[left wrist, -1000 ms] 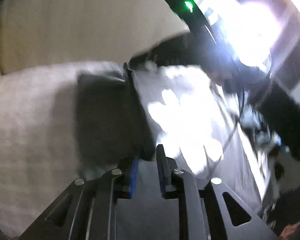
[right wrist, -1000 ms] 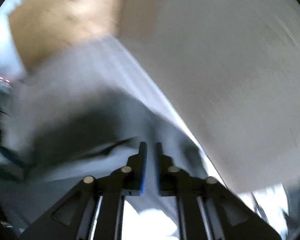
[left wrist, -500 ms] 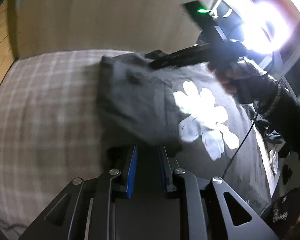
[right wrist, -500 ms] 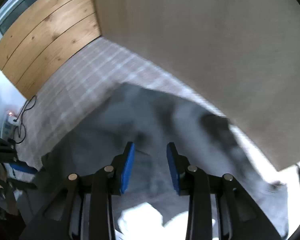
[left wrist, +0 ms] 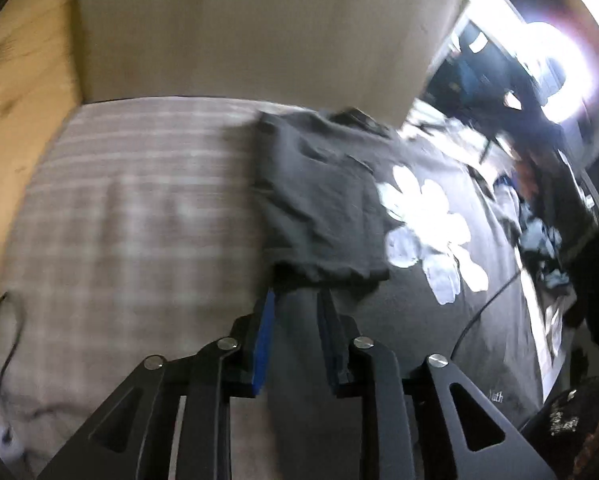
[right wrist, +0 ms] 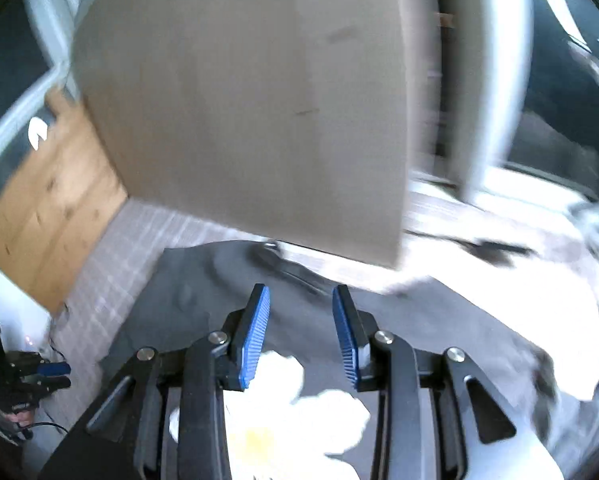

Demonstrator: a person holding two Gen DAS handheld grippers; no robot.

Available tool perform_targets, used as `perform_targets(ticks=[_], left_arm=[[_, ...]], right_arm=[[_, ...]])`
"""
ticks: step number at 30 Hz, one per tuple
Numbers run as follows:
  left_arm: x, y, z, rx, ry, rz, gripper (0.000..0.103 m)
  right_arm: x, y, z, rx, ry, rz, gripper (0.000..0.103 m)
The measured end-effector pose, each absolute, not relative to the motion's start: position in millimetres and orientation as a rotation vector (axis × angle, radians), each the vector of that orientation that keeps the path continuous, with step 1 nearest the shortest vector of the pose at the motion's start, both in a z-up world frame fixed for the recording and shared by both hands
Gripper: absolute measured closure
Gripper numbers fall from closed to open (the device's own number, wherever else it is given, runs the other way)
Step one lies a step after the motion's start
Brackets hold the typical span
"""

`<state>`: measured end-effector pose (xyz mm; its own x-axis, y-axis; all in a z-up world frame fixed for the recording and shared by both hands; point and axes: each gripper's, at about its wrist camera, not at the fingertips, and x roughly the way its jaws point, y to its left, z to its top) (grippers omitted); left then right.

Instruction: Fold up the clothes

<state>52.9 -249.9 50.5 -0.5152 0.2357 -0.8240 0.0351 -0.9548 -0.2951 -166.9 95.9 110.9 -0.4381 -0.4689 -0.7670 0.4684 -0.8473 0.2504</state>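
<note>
Under my left claw (left wrist: 297, 312), jaws opening, nothing between them: dark shirt (left wrist: 419, 288) flat on the plaid bed (left wrist: 119, 208), one side flap (left wrist: 323, 200) already folded over the flower print (left wrist: 427, 216). Right view: right claw (right wrist: 299, 316) released, empty above the shirt (right wrist: 203, 288). Other side and the lengthwise fold look left.

A dark grey T-shirt (left wrist: 411, 280) with a large white flower print (left wrist: 427, 220) lies spread flat across a plaid bedcover. One sleeve (left wrist: 319, 204) is folded inward over the chest, its hem just beside the flower.
</note>
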Motion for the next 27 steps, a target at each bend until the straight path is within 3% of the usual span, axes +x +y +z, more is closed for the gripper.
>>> perform_targets(ticks=[4, 16, 21, 27], left_arm=[[98, -270, 63, -1.522, -0.476, 2.668, 0.079], [290, -261, 68, -1.662, -0.703, 2.780, 0.079], [345, -236, 41, -1.673, -0.839, 2.695, 0.077], [359, -219, -8, -1.741, -0.739, 2.540, 0.074]], right_arm=[[-124, 146, 125, 1.230, -0.039, -2.316, 0.070], [-21, 136, 190, 0.996, 0.010, -2.154, 0.070], [20, 135, 178, 1.032, 0.097, -2.108, 0.070], [69, 183, 148, 1.202, 0.017, -2.140, 0.070]])
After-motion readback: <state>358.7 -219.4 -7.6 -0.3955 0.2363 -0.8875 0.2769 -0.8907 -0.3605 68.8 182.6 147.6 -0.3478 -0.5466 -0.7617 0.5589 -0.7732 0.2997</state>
